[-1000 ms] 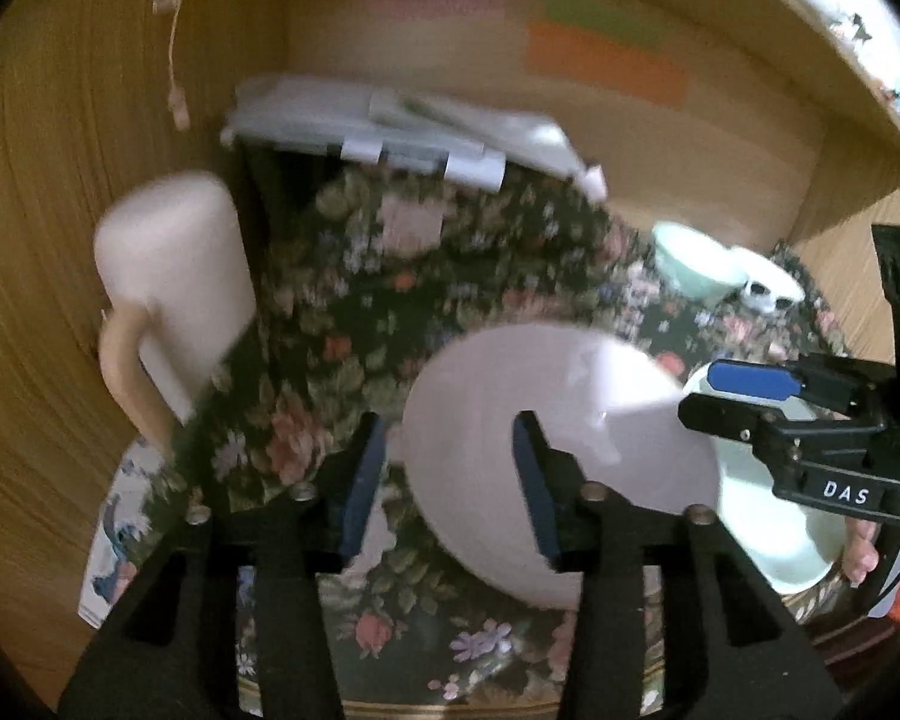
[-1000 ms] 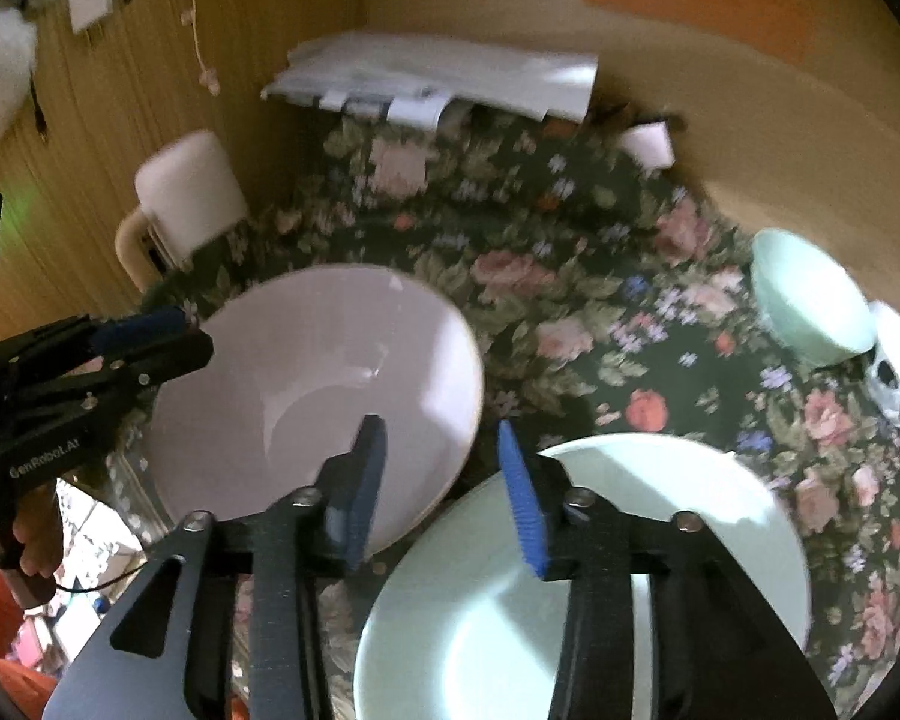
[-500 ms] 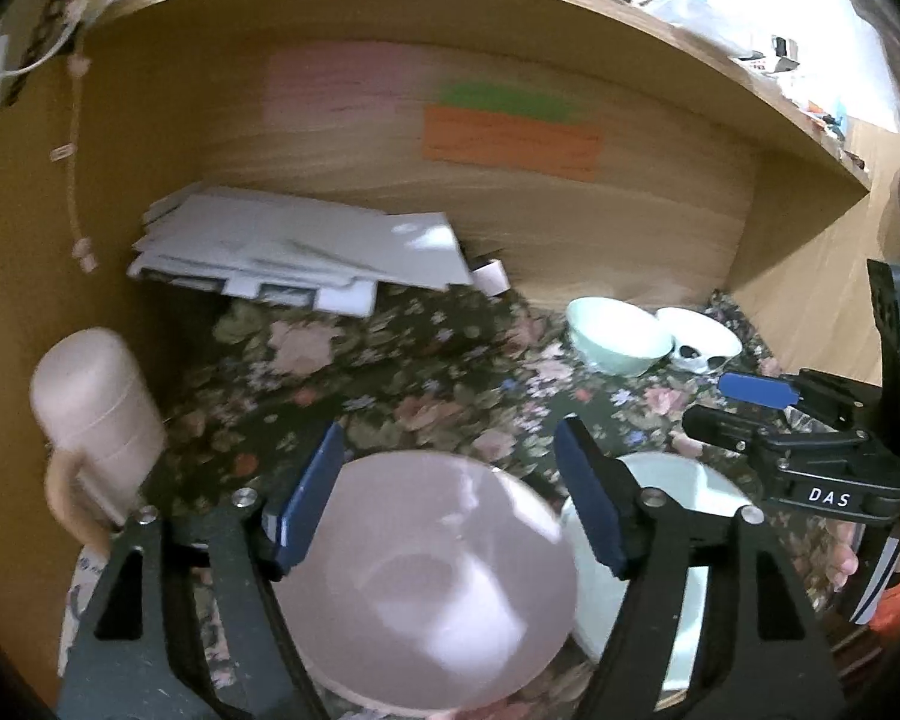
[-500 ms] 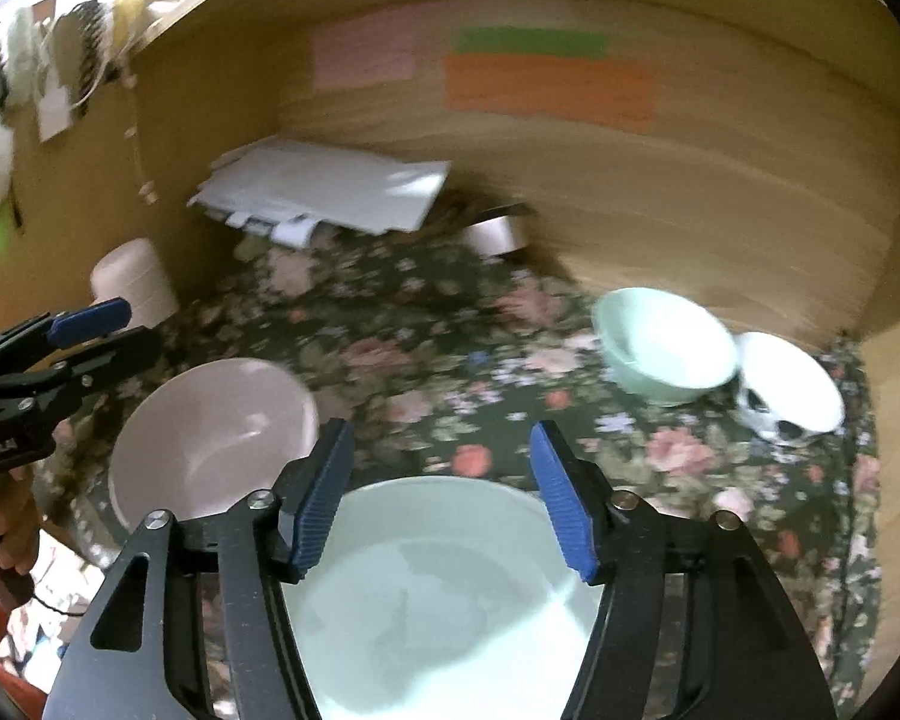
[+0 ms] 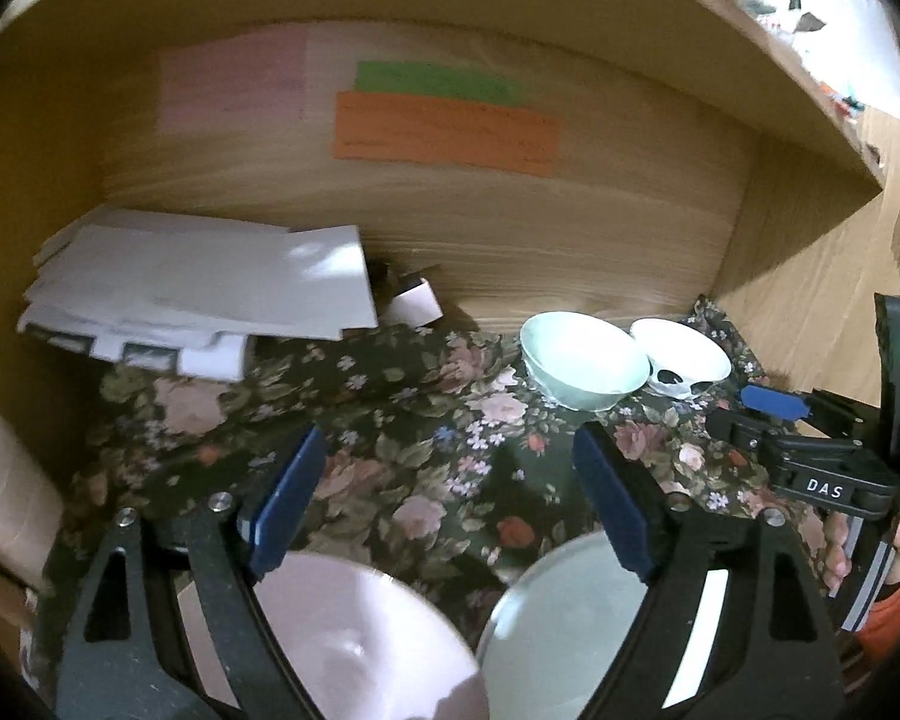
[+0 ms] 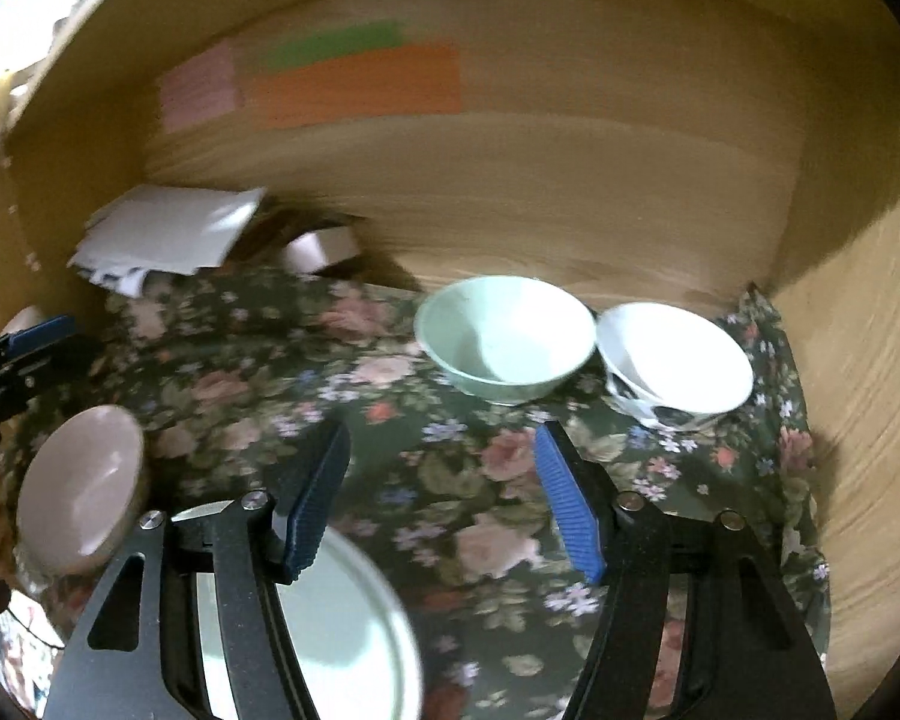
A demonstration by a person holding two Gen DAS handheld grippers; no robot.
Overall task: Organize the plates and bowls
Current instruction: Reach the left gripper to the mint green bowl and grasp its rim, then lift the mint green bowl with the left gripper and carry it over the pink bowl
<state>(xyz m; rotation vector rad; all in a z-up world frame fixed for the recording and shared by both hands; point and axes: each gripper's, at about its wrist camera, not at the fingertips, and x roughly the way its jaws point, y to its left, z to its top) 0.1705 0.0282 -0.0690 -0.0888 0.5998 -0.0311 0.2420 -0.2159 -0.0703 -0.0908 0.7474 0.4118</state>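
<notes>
Spreading apart, the left gripper [image 5: 450, 498] has its blue pads opening over bare floral cloth [image 5: 426, 420], with nothing between them. Below its fingers, at the bottom of the left wrist view, the pink bowl [image 5: 342, 630] sits on the cloth, and the pale green plate [image 5: 564, 618] lies just beside it to the right. The right gripper [image 6: 444, 492] is likewise opening, its jaws parted over the cloth and gripping nothing; in its own view the green plate shows at lower left under its left finger, and the pink bowl lies further left, near the frame edge. Toward the upper right of both views, a mint green bowl [image 6: 504, 339] and a white bowl with black markings [image 6: 675, 363] stand touching side by side at the back of the wooden alcove. A stack of white papers [image 5: 198, 294] rests at middle left, and coloured notes [image 5: 444, 126] are stuck on the back wall.
</notes>
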